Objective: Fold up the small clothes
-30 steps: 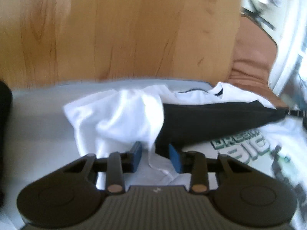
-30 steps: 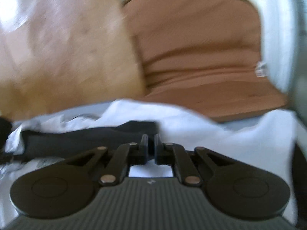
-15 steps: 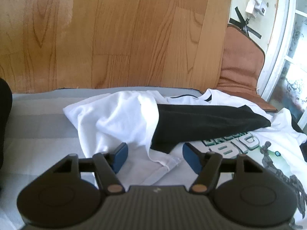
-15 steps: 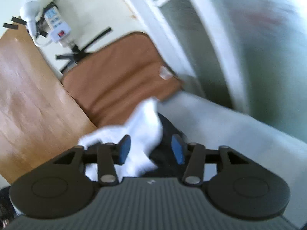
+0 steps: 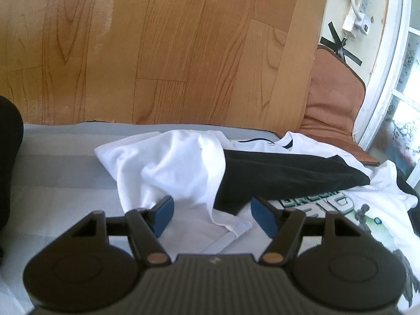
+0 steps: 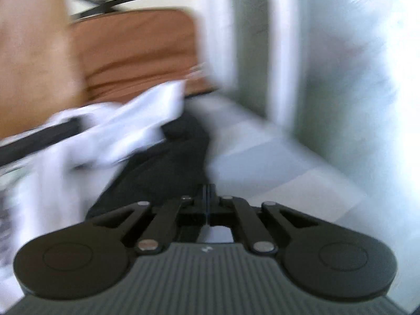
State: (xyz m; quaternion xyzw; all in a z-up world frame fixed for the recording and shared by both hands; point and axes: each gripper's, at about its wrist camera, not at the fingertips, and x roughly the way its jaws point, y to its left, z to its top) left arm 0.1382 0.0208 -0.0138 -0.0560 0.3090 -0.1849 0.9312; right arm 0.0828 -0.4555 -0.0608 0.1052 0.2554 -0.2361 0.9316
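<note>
Since the earlier frames the left gripper [image 5: 210, 212] has been released and drawn back slightly, its fingers [image 5: 163, 208] now spread with the hem of the white T-shirt [image 5: 168, 168] lying loose between them, ungrasped. Beyond the fingers, a black sleeve [image 5: 288, 178] is folded across the shirt on the grey striped bed [image 5: 52, 162]. The right gripper [image 6: 207, 202] has been swung to the shirt's far side, its fingers clenched on black cloth [image 6: 162, 173], it seems, though blur leaves that uncertain. A sleeve fold appears to be in hand; next, that edge should be lifted and carried inward.
</note>
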